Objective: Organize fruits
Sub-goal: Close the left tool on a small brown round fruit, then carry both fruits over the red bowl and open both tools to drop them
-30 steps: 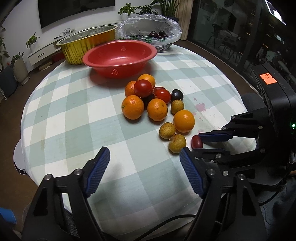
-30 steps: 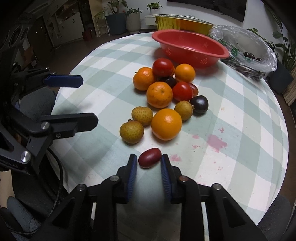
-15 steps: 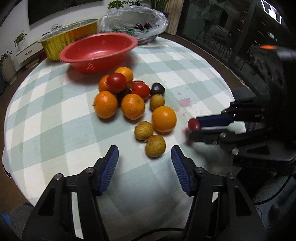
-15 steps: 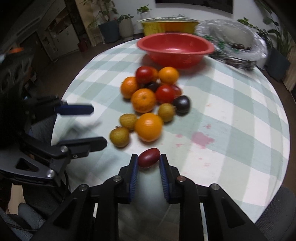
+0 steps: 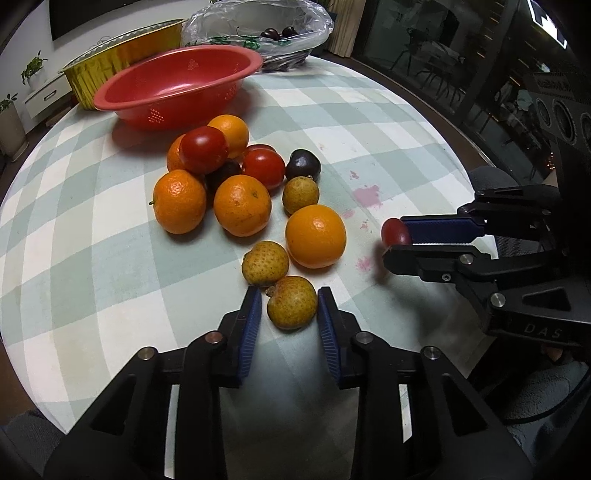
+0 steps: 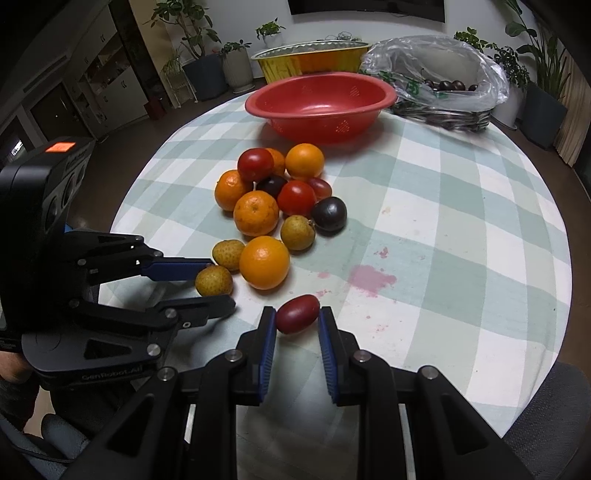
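The speckled yellow-brown fruit [image 5: 291,302] lies at the near end of the fruit pile [image 5: 240,192], toward the bench [image 5: 74,258] edge, open checked cloth to its left. The left gripper [image 5: 290,308] has just been closing and its pads now press that fruit; the right gripper [image 6: 297,319] is clamped on a small red fruit [image 6: 297,314]. Beyond stand a red colander [image 5: 177,85], gold tray [image 5: 122,55] and plastic bag [image 5: 258,33].

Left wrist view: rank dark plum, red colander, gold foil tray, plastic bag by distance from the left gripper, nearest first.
From the left gripper, whose jaws have just closed around a yellow-brown fruit:
1. Dark plum, mid-table, right edge of the fruit pile.
2. Red colander, behind the pile, left of centre.
3. Gold foil tray, far left, behind the colander.
4. Plastic bag, at the far edge; too close to the tray to rank firmly.
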`<move>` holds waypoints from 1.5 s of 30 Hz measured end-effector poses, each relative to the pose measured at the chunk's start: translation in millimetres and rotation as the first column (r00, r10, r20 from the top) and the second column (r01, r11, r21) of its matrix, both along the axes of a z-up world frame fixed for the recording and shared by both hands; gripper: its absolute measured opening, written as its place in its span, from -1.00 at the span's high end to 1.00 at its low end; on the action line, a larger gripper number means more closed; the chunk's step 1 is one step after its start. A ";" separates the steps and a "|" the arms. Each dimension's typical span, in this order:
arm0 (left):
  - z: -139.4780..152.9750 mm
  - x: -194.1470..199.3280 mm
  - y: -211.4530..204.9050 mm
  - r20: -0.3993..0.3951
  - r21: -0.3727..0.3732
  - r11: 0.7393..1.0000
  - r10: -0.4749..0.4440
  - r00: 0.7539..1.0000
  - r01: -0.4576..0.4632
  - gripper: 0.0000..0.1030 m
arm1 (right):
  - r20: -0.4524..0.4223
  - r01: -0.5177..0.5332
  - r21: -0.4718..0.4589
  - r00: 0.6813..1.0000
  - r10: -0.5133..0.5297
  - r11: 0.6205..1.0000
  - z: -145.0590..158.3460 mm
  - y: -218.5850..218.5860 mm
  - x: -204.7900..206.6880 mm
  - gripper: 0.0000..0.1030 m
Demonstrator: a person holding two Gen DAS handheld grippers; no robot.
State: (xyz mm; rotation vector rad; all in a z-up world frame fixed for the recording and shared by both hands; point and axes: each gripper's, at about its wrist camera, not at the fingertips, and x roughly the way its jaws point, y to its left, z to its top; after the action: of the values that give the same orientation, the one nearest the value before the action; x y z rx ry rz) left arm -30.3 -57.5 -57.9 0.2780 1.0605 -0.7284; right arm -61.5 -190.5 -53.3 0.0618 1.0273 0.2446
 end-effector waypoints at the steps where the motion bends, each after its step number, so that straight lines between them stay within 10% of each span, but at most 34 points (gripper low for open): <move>1: 0.1 0.0 -0.5 0.001 0.001 1.000 -0.001 1.000 0.001 0.45 | 0.000 0.000 -0.001 1.000 0.000 1.000 0.1 0.0 0.1 0.51; 25: 40.5 11.1 39.2 0.040 -0.116 0.992 0.056 0.998 -0.051 0.52 | 0.005 0.027 0.051 1.000 -0.027 0.998 4.7 -13.6 7.8 0.51; 36: 104.6 132.8 42.1 0.175 -0.138 0.987 0.102 0.979 -0.078 0.52 | 0.155 0.043 0.060 0.987 -0.052 0.997 71.7 -41.9 75.8 0.51; 45: 68.4 233.1 -0.5 0.105 -0.029 0.997 0.078 0.991 -0.075 0.52 | 0.115 -0.015 -0.019 0.993 0.017 1.000 65.5 -26.4 185.1 0.51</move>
State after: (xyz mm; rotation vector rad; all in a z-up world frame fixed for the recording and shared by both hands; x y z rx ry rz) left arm 202.8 -58.0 10.5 0.2506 0.9556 -0.6508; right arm 123.6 -217.0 12.2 0.0226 0.9150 0.2507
